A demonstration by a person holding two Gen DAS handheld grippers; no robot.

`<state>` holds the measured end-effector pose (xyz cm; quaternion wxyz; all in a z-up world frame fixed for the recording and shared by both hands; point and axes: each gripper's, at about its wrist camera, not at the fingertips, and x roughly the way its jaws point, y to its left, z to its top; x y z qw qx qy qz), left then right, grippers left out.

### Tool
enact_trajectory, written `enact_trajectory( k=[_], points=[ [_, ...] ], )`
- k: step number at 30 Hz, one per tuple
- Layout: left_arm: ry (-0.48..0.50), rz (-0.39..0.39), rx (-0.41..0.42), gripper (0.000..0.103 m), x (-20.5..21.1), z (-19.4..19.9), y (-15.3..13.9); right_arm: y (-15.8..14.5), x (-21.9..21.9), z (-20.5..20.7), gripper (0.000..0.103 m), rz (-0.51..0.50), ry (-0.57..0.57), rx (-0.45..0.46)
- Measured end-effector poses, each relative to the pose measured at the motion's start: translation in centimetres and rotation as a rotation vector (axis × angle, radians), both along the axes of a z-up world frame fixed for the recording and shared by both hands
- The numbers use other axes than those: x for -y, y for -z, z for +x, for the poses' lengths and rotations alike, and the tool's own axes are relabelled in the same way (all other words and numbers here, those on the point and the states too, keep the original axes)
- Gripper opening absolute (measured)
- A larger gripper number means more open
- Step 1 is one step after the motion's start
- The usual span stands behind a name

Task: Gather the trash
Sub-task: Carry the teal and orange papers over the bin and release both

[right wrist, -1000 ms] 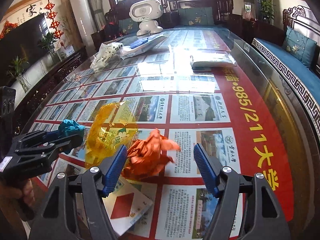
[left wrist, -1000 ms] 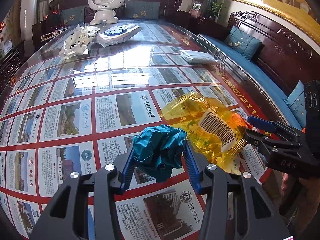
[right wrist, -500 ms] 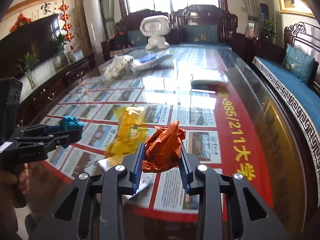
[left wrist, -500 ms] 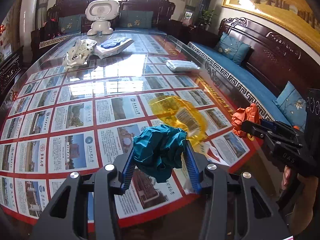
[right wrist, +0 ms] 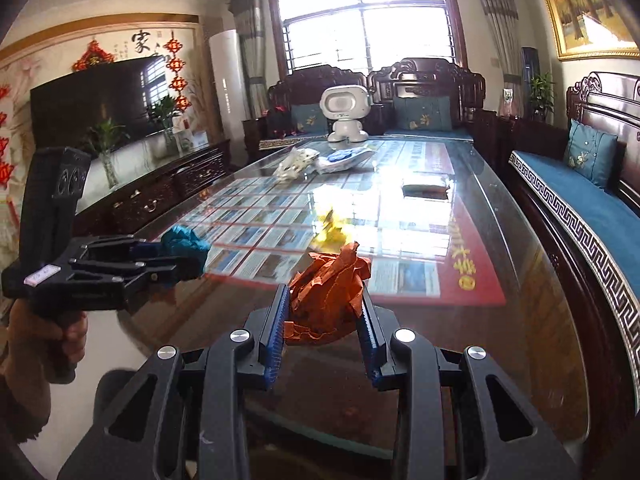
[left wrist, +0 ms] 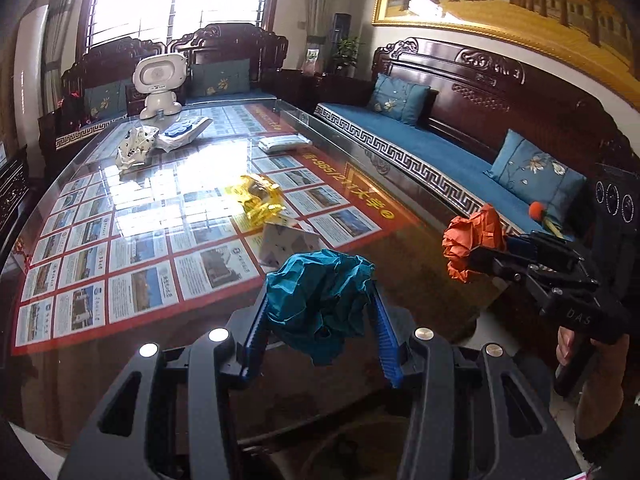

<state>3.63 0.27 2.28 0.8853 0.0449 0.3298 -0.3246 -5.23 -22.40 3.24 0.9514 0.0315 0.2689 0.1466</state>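
The right hand-held gripper (left wrist: 466, 256) bears "DAS", the red poster (left wrist: 344, 168) on the surface reads "985/211", and the wall scroll (right wrist: 141, 41) shows "家".

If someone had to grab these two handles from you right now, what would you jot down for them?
Left gripper: shut on the teal paper ball, held in the air off the table's near edge.
Right gripper: its jaws have just closed on the orange paper ball, also lifted clear of the table.
Done: both balls picked up.
Left: drop them wherever the trash goes; no bin is in view. On the glass remain the yellow wrapper, a folded card just in front of it, and two white wrappers near the toy robot. A flat white pack lies at the right; unclear if it is trash.
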Motion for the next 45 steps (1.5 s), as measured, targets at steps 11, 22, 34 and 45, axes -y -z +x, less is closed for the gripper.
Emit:
enact_trajectory(
  k=[11, 22, 34, 45],
  points=[
    [0.112, 0.029, -0.140, 0.047, 0.9, -10.2, 8.1, 6.3, -0.3, -9.7, 0.032, 0.072, 0.019, -0.113],
    [0.146, 0.101, -0.348, 0.047, 2.1, -12.5, 15.8, 11.4, -1.3, -12.2, 0.033, 0.103, 0.004, -0.245],
    [0.141, 0.131, -0.363, 0.067, 2.3, -12.7, 17.4, 12.2, -1.6, -12.2, 0.032, 0.089, -0.004, -0.271],
    [0.116, 0.131, -0.370, 0.071, 1.8, -11.9, 17.2, 12.4, -2.0, -12.0, 0.032, 0.081, -0.019, -0.276]
  ],
)
